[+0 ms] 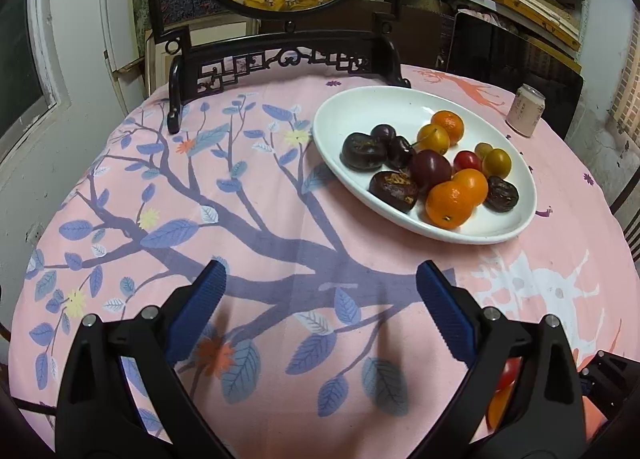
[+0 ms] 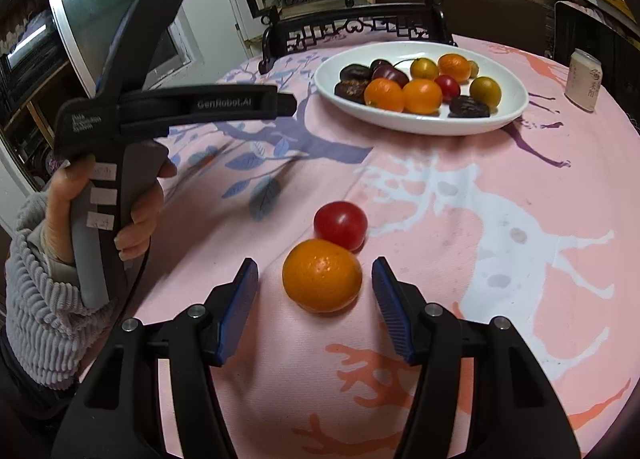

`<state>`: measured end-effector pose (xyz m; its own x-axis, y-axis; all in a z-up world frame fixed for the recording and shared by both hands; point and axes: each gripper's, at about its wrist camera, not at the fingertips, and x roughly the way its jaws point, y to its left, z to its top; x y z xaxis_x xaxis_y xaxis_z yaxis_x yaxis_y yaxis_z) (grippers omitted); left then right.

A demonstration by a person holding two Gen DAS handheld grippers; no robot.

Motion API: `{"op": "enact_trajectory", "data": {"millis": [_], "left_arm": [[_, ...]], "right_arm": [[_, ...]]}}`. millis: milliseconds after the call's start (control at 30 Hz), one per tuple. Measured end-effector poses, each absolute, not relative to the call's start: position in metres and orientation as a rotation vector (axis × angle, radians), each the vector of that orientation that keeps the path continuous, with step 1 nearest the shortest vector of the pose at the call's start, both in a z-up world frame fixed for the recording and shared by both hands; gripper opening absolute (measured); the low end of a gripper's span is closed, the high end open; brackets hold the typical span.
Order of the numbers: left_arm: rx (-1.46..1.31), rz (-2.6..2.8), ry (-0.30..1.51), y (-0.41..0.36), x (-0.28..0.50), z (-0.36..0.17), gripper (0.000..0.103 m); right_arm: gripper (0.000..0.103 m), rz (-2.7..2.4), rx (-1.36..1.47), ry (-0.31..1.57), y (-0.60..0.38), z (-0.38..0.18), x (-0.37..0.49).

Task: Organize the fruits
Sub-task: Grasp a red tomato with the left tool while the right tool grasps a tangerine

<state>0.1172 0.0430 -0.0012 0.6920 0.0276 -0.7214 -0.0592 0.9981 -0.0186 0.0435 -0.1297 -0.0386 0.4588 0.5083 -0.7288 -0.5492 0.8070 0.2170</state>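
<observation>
The right gripper is held spread astride the loose round orange mandarin, pads clear, evidently for a pickup; a red cherry tomato touches it. The left gripper is spread wide, empty. Mandarins, plums and dark fruits are held in the white oval plate on the bench.

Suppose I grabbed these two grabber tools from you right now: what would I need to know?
Left gripper: open, empty, over bare tablecloth.
Right gripper: open, its fingers on either side of the loose orange, not squeezing it.
A red tomato lies touching the orange, just behind it.
Done: the white plate at the far side already holds most of the fruit.
Left: grip the orange, carry it to the plate, then the tomato.
</observation>
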Motion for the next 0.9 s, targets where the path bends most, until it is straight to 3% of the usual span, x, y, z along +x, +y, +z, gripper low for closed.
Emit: {"op": "enact_trajectory", "data": {"millis": [133,667,733,800,900], "left_arm": [[-0.002,0.025,0.796,0.032,0.114,0.000,0.098],[0.262,-0.209,0.711,-0.040,0.079,-0.006,0.096],[0.305,-0.235,0.703,-0.049,0.073,-0.010,0.088],[0.313,-0.273,0.726,-0.053,0.071,-0.015,0.067],[0.300,-0.326,0.739,-0.055,0.068,-0.017,0.052]], "right_arm": [[0.043,0.652,-0.062,0.888,-0.126,-0.043,0.045],[0.041,0.358,0.241,0.820,-0.231,-0.022,0.083],[0.041,0.352,0.257,0.815,-0.235,-0.020,0.082],[0.041,0.351,0.264,0.813,-0.237,-0.019,0.081],[0.041,0.355,0.266,0.814,-0.237,-0.020,0.079]]}}
